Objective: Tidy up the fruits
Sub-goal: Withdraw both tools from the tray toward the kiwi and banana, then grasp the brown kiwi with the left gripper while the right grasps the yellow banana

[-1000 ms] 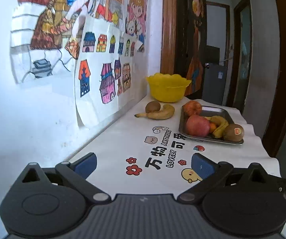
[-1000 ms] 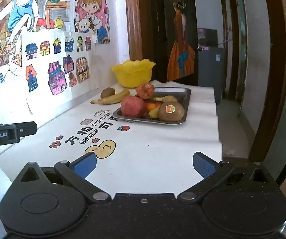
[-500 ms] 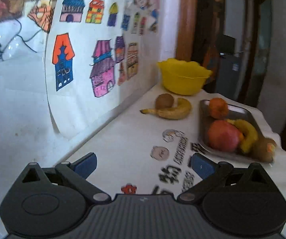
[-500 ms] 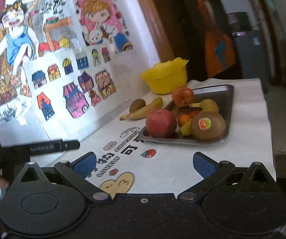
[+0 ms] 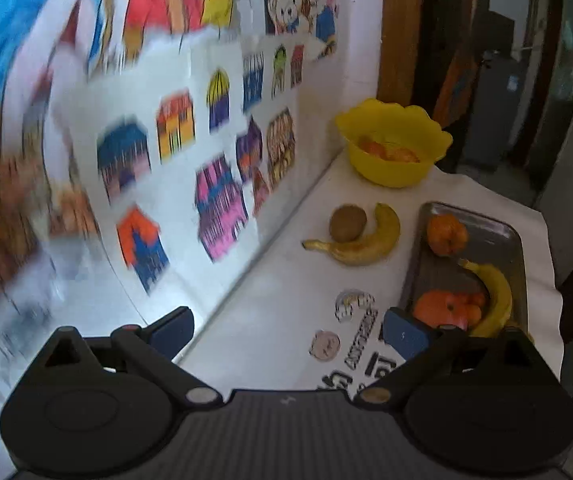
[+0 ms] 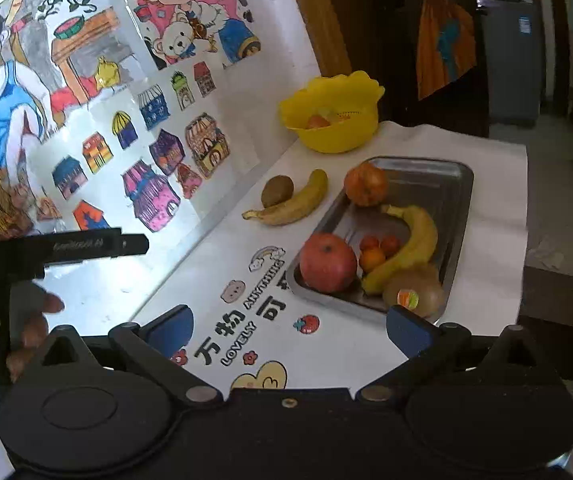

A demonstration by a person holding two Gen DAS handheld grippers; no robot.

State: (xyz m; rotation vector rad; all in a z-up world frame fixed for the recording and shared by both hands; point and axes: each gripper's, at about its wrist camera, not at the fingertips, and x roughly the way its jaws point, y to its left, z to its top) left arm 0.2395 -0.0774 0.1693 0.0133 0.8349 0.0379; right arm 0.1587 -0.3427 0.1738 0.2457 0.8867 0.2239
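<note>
Ahead of both tongs: fruit lies on the white surface [image 6: 366, 344], none of it in my grip yet.
Left tongs [image 5: 288, 330]: spread wide, holding nothing, raised above the surface beside the wall of drawings [image 5: 190, 152].
Right tongs [image 6: 290, 324]: also wide apart and empty; the left tool shows at the far left of my right view, a hand [image 6: 14, 320] wrapped on it.
Loose fruit: a banana [image 5: 360, 240] and a kiwi [image 5: 347, 222] touching it, ahead of my left tongs and a little right of their centre line, between the wall and the tray.
Banana axis: it runs partly across my left tongs' line of reach, stem end toward the wall, curve cupping the kiwi.
Nearer arm: I judge the left, since the pair lies on its side; the right tongs face the tray instead.
Tray [image 6: 438, 176]: steel, ahead-right of the left tongs, carrying an apple [image 6: 328, 262], a second banana [image 6: 414, 240], a stickered kiwi [image 6: 414, 290], an orange-red fruit [image 6: 366, 183] and some small orange ones.
Yellow bowl [image 5: 394, 144]: farthest ahead, past the loose pair, with fruit already inside.
In the way: nothing stands between my left tongs and the loose banana; the tray rim sits just right of that path, and the kiwi may roll if I nudge the banana.
</note>
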